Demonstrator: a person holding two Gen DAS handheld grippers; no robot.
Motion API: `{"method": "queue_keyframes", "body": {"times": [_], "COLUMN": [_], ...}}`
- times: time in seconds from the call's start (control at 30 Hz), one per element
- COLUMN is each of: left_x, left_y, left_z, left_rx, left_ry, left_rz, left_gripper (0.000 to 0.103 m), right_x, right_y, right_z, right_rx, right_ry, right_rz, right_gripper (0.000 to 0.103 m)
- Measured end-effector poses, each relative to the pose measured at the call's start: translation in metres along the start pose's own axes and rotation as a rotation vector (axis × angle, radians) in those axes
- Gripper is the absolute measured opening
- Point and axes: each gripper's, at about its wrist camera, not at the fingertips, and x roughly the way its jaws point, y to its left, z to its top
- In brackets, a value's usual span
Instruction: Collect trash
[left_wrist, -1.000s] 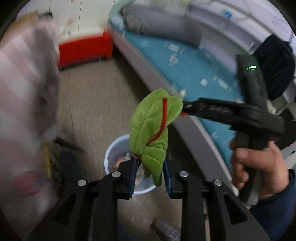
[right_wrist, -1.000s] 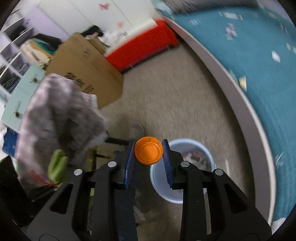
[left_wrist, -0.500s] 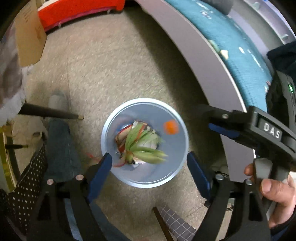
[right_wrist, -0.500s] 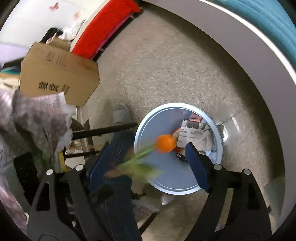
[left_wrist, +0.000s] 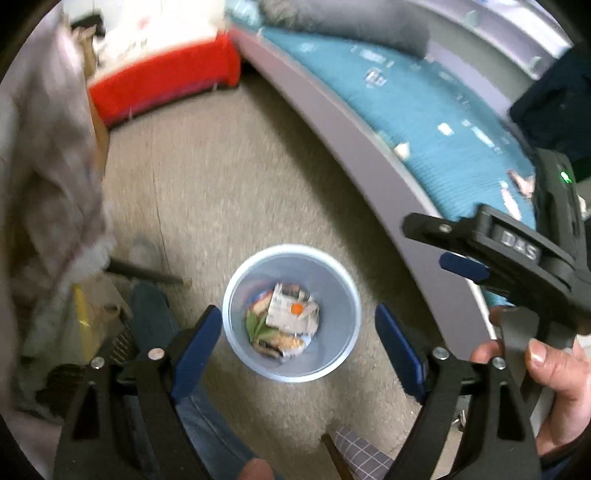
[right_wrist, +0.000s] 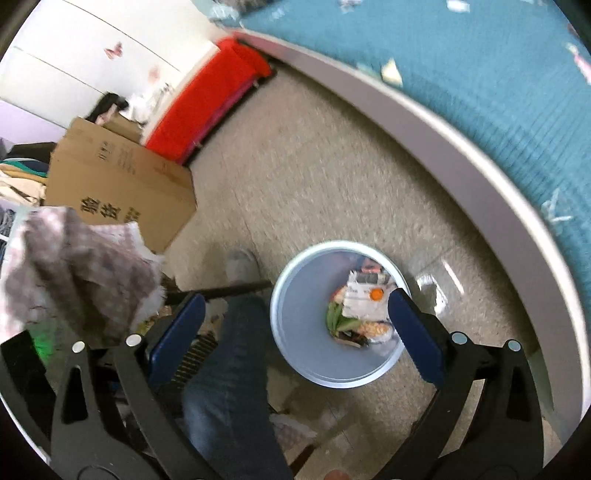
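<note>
Both sets of tongs now gape wide and carry nothing: a second ago the left tongs (left_wrist: 299, 343) pinched a green plush toy and the right tongs (right_wrist: 295, 328) an orange cap, and half a second ago both pieces were dropping. They now lie in the trash bin (left_wrist: 332, 273), a round, smooth, pale-blue plastic tub standing on the floor directly below the spread blue pads. The green plush toy (left_wrist: 256, 325) rests at the left of the heap; the small round orange cap (left_wrist: 296, 308) sits on a crumpled printed paper (left_wrist: 291, 317). The camera has also pulled back, so the bin looks smaller. Beside the bin is the person's jeans-clad leg (right_wrist: 229, 369). The floor (left_wrist: 221, 177) is speckled beige. Farther off, a curved grey bed frame (left_wrist: 332, 122) edges a ribbed teal bedspread (left_wrist: 424, 110). A brown cardboard box (right_wrist: 118, 188) and a red padded bench (right_wrist: 207, 99) stand at the far wall.
</note>
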Motion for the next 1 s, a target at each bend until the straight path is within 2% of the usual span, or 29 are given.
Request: {"method": "queue_keyframes", "body": {"times": [0.1, 0.23, 0.27, 0.3, 0.37, 0.47, 0.57, 0.77, 1.0], "left_x": [-0.054, -0.128, -0.142, -0.163, -0.206, -0.253, -0.304, -0.371, -0.431], "left_y": [-0.015, -0.013, -0.012, -0.009, -0.003, 0.01, 0.031, 0.062, 0.085], "left_z": [0.001, -0.002, -0.004, -0.008, -0.018, -0.029, -0.044, -0.067, -0.087], "left_rx": [0.039, 0.007, 0.009, -0.001, -0.021, -0.06, -0.116, -0.171, -0.253], "left_ry": [-0.117, -0.276, -0.299, -0.337, -0.428, -0.524, -0.64, -0.789, -0.885], "left_rz": [0.01, 0.034, 0.001, 0.005, 0.09, 0.1, 0.197, 0.355, 0.407], "left_gripper": [0.088, 0.091, 0.091, 0.093, 0.093, 0.094, 0.097, 0.098, 0.098], "right_x": [-0.036, -0.095, -0.106, -0.12, -0.143, -0.179, -0.212, -0.266, -0.299], "right_y": [0.025, 0.075, 0.089, 0.106, 0.136, 0.186, 0.224, 0.299, 0.347], "right_z": [0.001, -0.003, -0.004, -0.007, -0.012, -0.025, -0.037, -0.081, -0.123], "right_rx": [-0.052, -0.145, -0.17, -0.205, -0.268, -0.363, -0.418, -0.598, -0.697], "right_ry": [-0.06, -0.159, -0.177, -0.202, -0.243, -0.312, -0.365, -0.517, -0.631], "right_rz": [0.01, 0.05, 0.064, 0.078, 0.09, 0.103, 0.091, 0.06, 0.07], "right_gripper": [0.097, 0.097, 0.097, 0.097, 0.097, 0.097, 0.097, 0.097, 0.097]}}
